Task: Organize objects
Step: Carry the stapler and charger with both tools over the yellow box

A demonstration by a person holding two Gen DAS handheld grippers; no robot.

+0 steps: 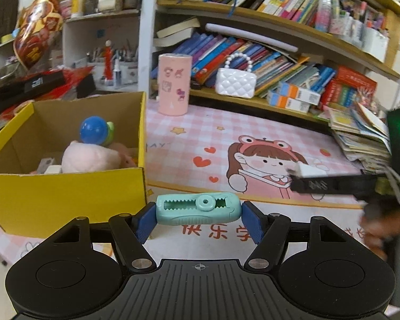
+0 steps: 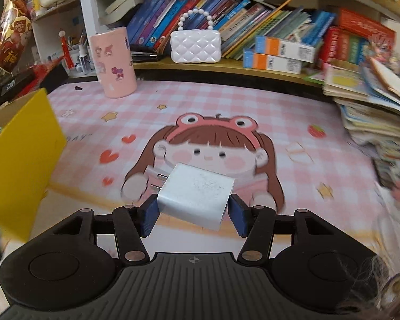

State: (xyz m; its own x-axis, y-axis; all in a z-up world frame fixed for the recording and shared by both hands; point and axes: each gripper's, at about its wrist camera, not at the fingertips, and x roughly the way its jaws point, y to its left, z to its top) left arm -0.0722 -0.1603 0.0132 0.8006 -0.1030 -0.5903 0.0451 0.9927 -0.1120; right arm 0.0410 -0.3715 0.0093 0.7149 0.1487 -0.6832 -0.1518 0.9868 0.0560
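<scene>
Already the left hand-held gripper (image 1: 198, 217) clamps a tape dispenser (image 1: 197, 209) beside the box (image 1: 66, 200); the right hand-held gripper (image 2: 193, 214), farther off, grips a charger (image 2: 197, 194).

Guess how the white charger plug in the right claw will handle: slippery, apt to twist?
The white charger plug looks like smooth hard plastic, so probably stiff and somewhat slippery. It sits tilted between the right claw pads, so it may twist if bumped. Being small and boxy, it is likely light and would probably land flat, not roll.
</scene>
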